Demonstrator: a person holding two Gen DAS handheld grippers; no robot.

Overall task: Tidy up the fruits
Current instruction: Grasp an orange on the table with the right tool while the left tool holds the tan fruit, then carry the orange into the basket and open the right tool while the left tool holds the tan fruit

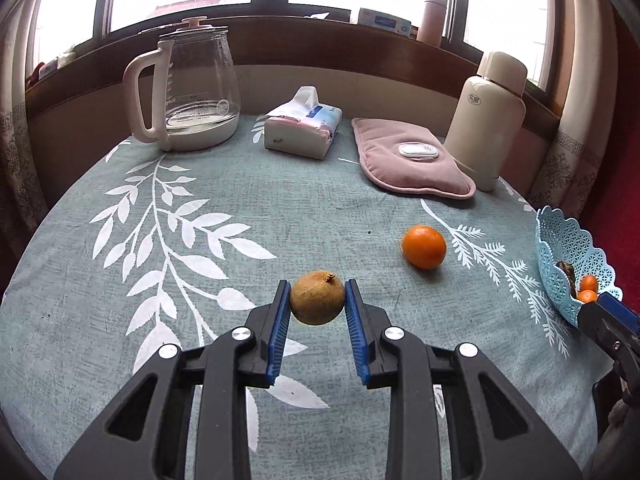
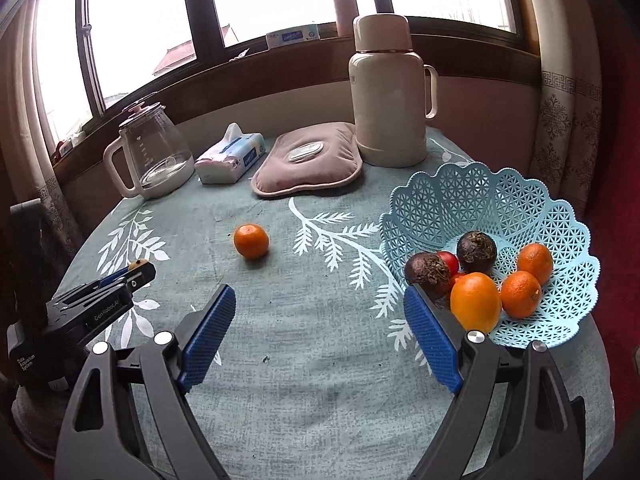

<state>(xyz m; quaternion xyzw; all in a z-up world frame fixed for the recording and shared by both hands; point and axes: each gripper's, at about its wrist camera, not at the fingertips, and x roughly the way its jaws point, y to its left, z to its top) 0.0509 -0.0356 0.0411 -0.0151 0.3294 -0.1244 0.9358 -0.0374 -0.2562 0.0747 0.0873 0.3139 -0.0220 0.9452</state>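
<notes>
My left gripper (image 1: 317, 294) is shut on a brown round fruit (image 1: 317, 298), its blue pads pressing both sides just above the tablecloth. A loose orange mandarin (image 1: 424, 247) lies to its right on the cloth; it also shows in the right wrist view (image 2: 251, 241). The light blue lattice basket (image 2: 532, 208) at the right holds several oranges (image 2: 476, 302), two dark purple fruits (image 2: 477, 251) and a red one. My right gripper (image 2: 320, 312) is open and empty, its right finger beside the basket's near rim. The left gripper shows at the left (image 2: 132, 274).
Along the back of the round table stand a glass kettle (image 1: 192, 84), a tissue pack (image 1: 302, 122), a pink hot-water pad (image 1: 408, 158) and a cream thermos (image 1: 492, 116). The windowsill runs behind them. The basket's edge (image 1: 560, 248) shows at the far right.
</notes>
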